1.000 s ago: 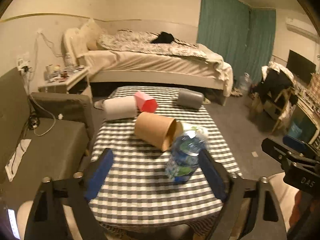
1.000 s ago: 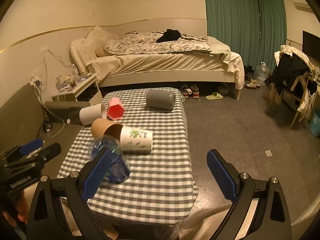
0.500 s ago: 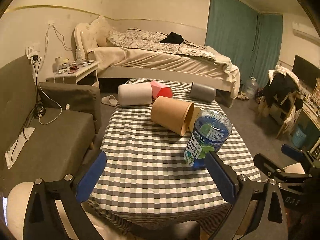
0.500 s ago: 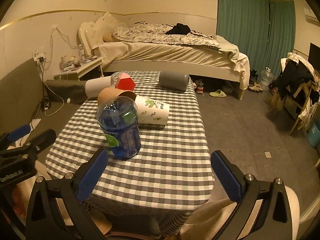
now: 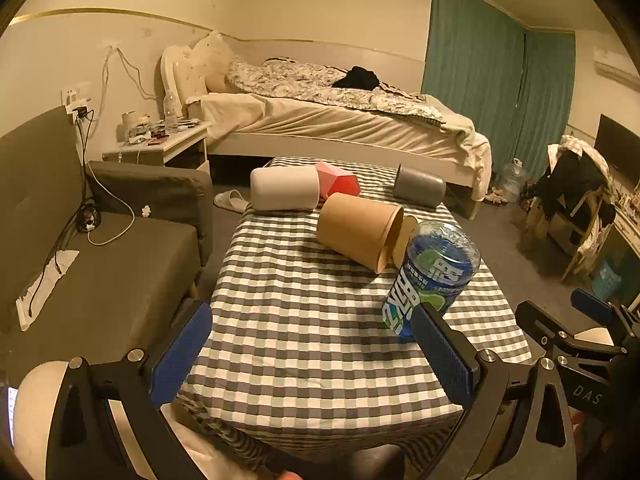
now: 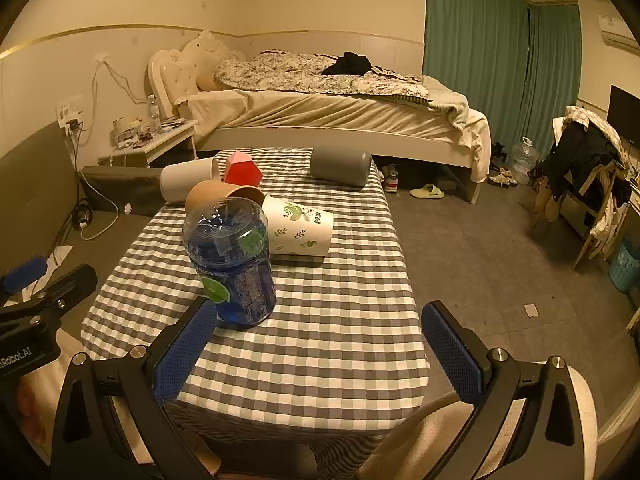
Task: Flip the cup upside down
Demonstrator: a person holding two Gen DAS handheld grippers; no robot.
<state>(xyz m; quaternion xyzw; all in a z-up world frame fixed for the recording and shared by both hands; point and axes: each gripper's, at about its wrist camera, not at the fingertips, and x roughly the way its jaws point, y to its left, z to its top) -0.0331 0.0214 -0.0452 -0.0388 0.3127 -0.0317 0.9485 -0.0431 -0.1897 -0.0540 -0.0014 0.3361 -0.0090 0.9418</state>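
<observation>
Both tools gape above checkered table (image 5: 304,320), bed (image 5: 340,128) beyond.

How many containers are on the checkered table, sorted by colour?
Blue: 1, the clear blue plastic cup with a label, standing
Brown: 1, the brown paper cup, on its side
White with leaf print: 1, the paper cup, on its side
Plain white: 1, on its side
Grey: 1, on its side
Red: 1, faceted
Total: 6
</observation>
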